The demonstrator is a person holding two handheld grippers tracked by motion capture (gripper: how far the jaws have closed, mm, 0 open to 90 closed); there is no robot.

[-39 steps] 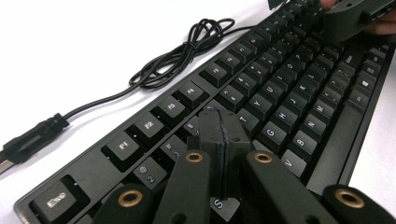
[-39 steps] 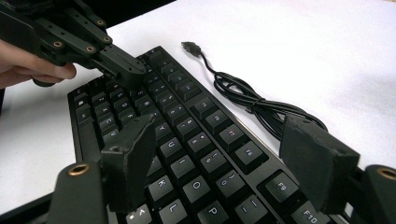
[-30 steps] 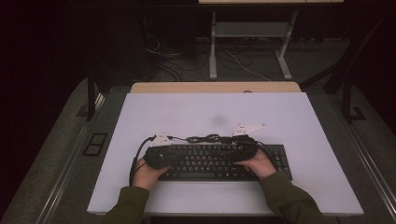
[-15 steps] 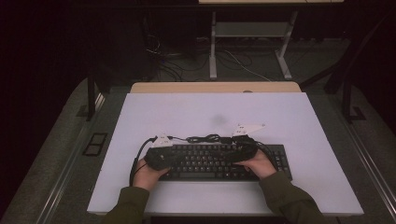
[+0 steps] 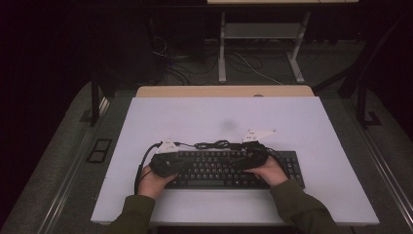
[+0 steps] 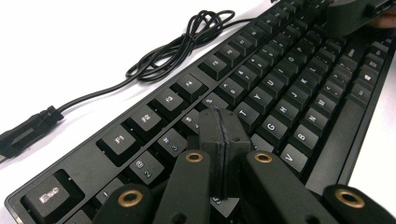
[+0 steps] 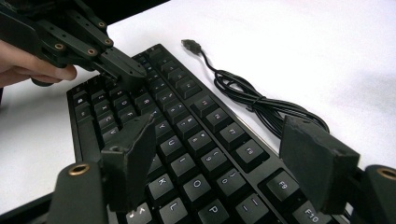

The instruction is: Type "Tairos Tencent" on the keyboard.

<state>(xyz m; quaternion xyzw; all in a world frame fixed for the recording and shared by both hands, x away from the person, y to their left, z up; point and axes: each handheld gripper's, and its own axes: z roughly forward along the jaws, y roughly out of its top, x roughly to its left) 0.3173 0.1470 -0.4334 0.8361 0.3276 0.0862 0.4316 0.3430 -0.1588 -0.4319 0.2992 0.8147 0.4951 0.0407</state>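
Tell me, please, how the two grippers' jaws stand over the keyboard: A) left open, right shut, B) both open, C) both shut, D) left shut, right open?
D: in the left gripper view the left gripper has its pads pressed together over the keyboard, while in the right gripper view the right gripper has its jaws spread wide with nothing between them but keys below.

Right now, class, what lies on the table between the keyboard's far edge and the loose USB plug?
In the right gripper view, the keyboard's own black cable lies there, bundled in loops on the white table, running up to the USB plug.
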